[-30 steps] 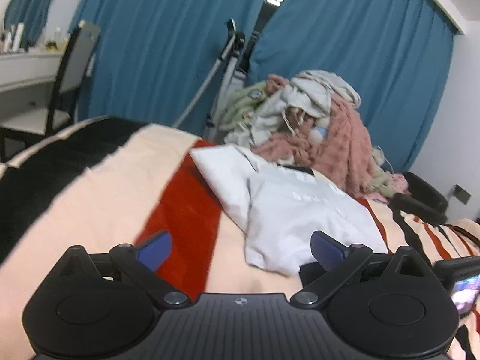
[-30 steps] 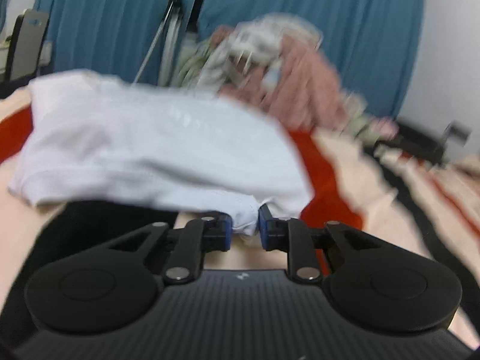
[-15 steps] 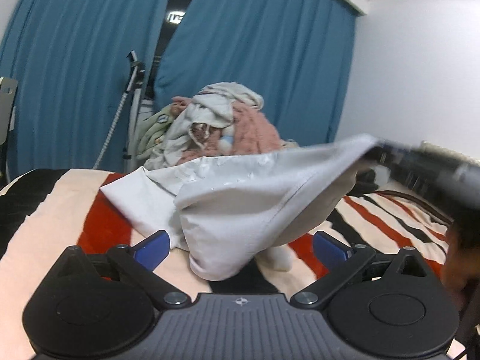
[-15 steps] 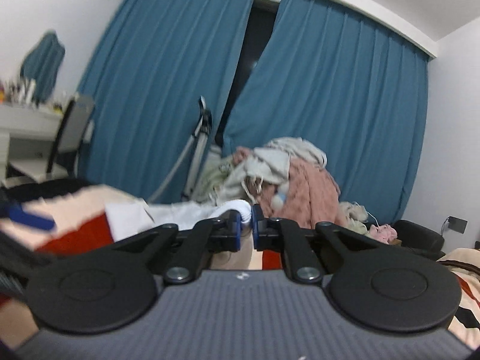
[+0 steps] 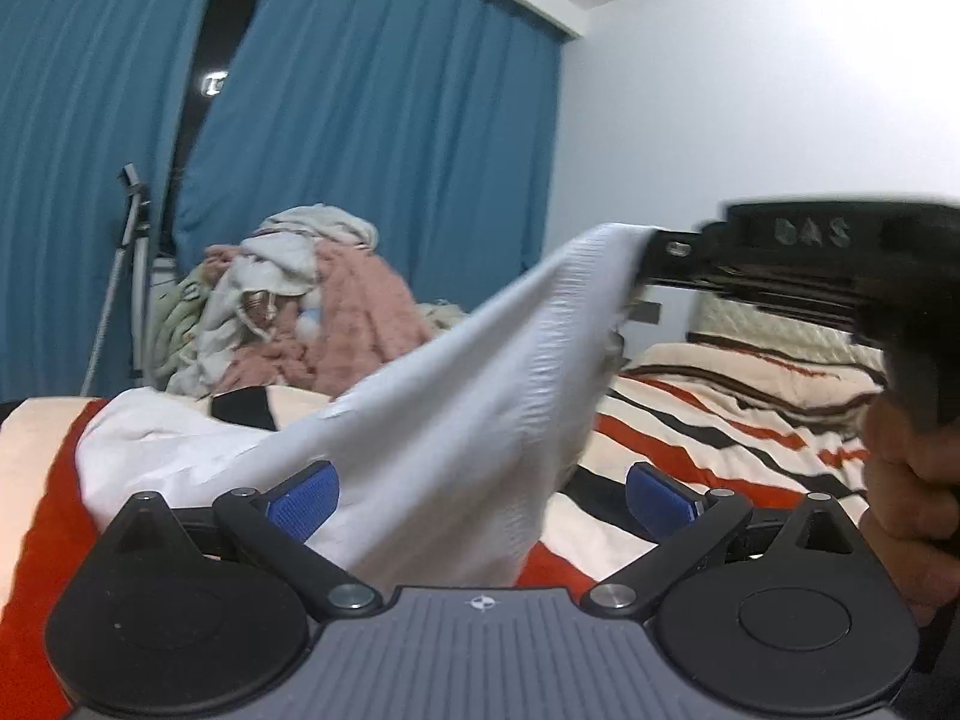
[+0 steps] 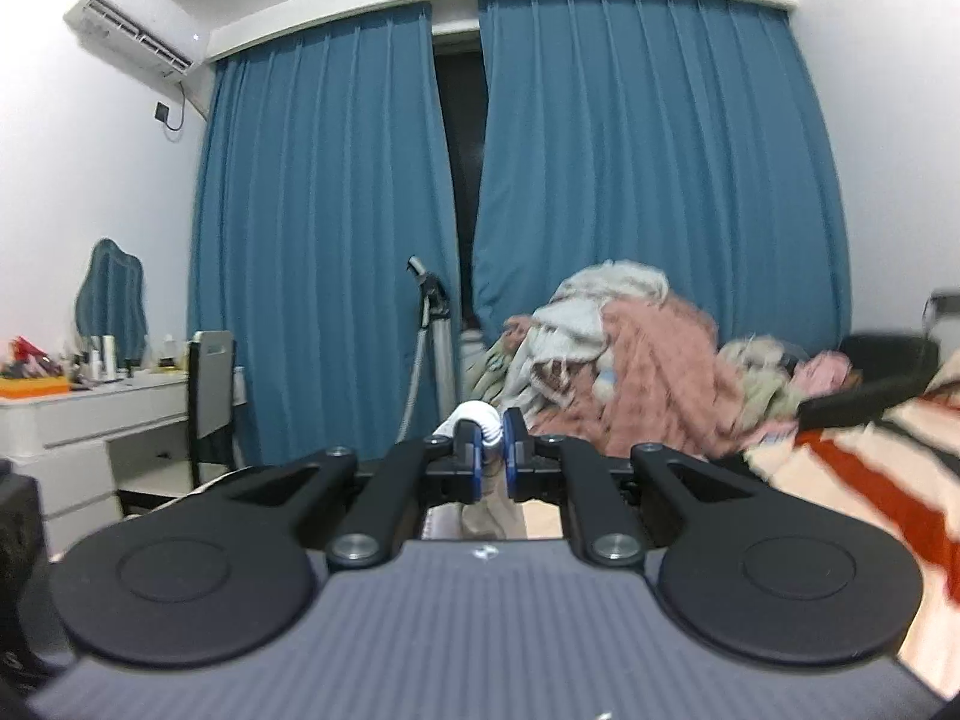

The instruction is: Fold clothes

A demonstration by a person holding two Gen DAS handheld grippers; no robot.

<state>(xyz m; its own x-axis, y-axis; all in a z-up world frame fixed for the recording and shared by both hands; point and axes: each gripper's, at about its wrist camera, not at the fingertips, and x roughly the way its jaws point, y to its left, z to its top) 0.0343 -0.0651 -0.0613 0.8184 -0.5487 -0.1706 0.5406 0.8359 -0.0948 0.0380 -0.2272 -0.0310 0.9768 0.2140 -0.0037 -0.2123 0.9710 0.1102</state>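
Above the striped bed (image 5: 720, 414), the right gripper (image 6: 491, 443), jaws pinched on a hem, lifts the soft, light white garment (image 5: 468, 408) that drapes limply; the left gripper (image 5: 480, 495), jaws wide and empty, suits the opposite hem.

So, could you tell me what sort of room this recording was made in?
Most likely a home bedroom. There is a bed with a striped blanket, a dressing table with a mirror and bottles on it, full-length blue curtains, and a heap of unfolded clothes.
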